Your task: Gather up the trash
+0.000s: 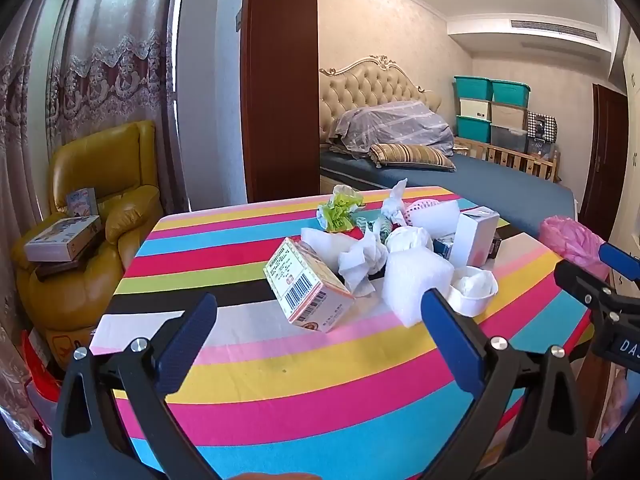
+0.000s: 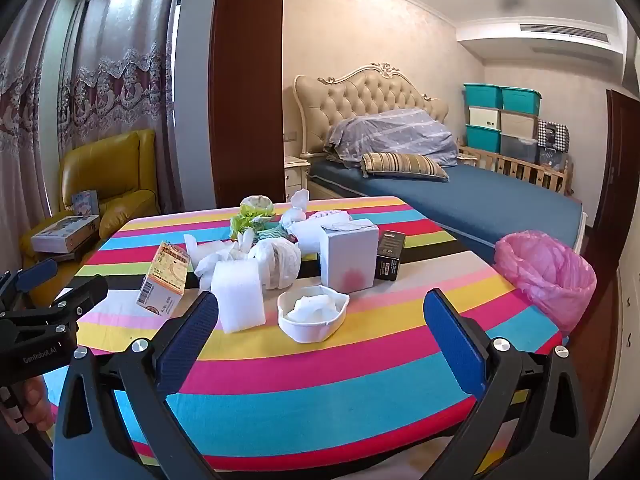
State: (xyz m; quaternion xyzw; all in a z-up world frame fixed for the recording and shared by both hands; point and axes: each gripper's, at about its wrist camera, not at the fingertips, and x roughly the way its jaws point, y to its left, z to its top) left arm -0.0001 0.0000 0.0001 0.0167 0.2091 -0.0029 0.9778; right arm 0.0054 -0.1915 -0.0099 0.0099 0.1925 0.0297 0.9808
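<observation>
Striped desk [image 2: 320, 380] is carrying the trash pile [image 2: 260, 256], lying dead ahead of both tongs. Left tongs [image 1: 320, 344] and right tongs [image 2: 320, 344] are gaping wide, holding nothing. Pink-lined bin [image 2: 548, 272] is sitting nearer the right tongs.

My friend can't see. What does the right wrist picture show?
A pile of trash sits on a striped table: a white box, foam block, crumpled tissues and a small white bowl. The open right gripper holds nothing. A pink-lined bin stands at the right.
</observation>
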